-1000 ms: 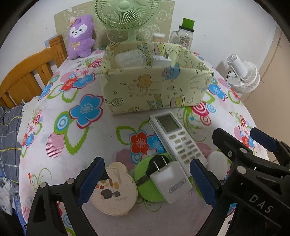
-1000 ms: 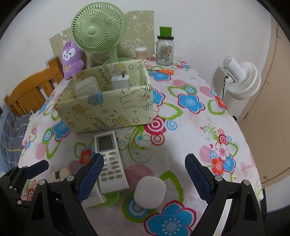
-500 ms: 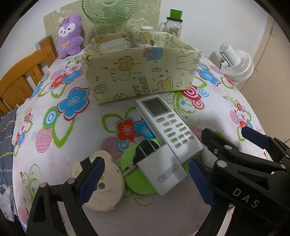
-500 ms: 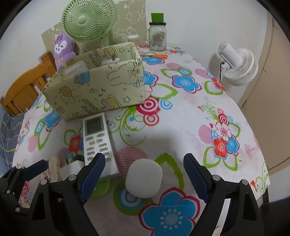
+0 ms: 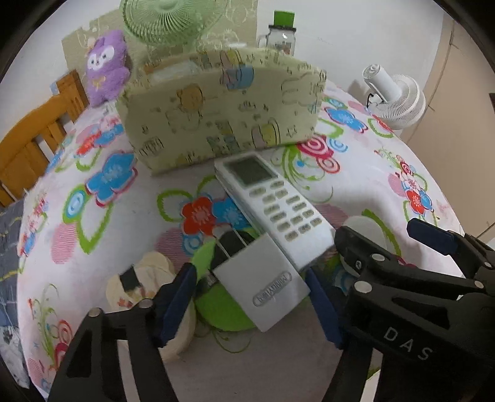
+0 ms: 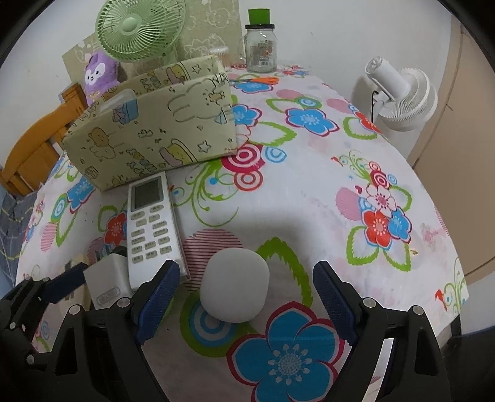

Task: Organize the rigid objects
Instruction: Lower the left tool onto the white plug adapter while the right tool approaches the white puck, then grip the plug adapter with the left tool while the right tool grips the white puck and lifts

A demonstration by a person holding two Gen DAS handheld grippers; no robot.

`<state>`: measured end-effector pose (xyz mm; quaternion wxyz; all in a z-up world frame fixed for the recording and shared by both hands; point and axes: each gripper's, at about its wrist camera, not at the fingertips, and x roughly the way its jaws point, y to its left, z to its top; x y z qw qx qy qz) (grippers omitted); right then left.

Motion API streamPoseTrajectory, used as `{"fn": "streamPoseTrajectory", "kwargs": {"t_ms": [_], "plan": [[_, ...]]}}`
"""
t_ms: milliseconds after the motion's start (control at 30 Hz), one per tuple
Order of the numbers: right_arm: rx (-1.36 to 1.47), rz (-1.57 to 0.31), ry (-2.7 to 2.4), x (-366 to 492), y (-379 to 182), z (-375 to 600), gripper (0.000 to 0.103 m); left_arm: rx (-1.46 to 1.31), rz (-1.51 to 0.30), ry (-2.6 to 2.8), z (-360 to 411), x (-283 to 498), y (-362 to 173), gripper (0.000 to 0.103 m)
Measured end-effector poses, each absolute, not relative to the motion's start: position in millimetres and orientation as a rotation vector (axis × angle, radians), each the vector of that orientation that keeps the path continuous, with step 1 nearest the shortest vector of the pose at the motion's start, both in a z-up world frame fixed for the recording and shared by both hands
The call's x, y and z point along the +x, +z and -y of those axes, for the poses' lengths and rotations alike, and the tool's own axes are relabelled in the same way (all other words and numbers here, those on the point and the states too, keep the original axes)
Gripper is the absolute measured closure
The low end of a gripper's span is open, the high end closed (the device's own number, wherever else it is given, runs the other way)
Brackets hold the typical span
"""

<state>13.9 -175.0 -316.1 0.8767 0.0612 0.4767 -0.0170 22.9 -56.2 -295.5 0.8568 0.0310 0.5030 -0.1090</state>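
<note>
A white plug-in charger (image 5: pixel 263 287) lies on a green disc (image 5: pixel 216 312), beside a white remote control (image 5: pixel 272 210). My left gripper (image 5: pixel 249 287) straddles the charger, and its jaws are closing. Its blue pads (image 5: pixel 176 300) stand close to the charger's sides, and I see no firm press. My right gripper (image 6: pixel 246 297) is open, with a white rounded case (image 6: pixel 233 284) on the cloth between its fingers and gaps on both sides. The remote (image 6: pixel 151 225) and charger (image 6: pixel 106 278) also show in the right wrist view. A cream round tin (image 5: pixel 142 284) lies left of the charger.
A yellow-green patterned storage box (image 5: pixel 216 117) (image 6: pixel 148 130) with items inside stands just behind the remote. Behind it are a green fan (image 6: pixel 139 27), a purple plush (image 6: pixel 100 74), a glass jar (image 6: pixel 261 46) and orange scissors (image 6: pixel 256 81). A wooden chair (image 5: pixel 34 145) is left, a white fan (image 6: pixel 399 92) right.
Both grippers have sunk closer to the table. The left jaws have narrowed around the charger. The right gripper now brackets the white rounded case more closely.
</note>
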Motion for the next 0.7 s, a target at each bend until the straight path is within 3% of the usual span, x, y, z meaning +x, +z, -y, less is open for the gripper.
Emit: {"fn": "streamPoseTrajectory", "kwargs": {"t_ms": [133, 433, 700], "plan": [[0.118, -0.995, -0.034, 13.0, -317.4, 175.4, 0.013, 0.076, -1.035, -0.224, 59.6, 19.9, -295.6, 0.041], [0.151, -1.016, -0.019, 15.6, -324.0, 175.5, 0.018, 0.074, -1.027, -0.209, 56.0, 18.8, -295.5, 0.041], [0.167, -1.026, -0.017, 21.0, -332.6, 168.3, 0.032, 0.073, -1.033, -0.188, 49.1, 17.6, -295.9, 0.042]]}}
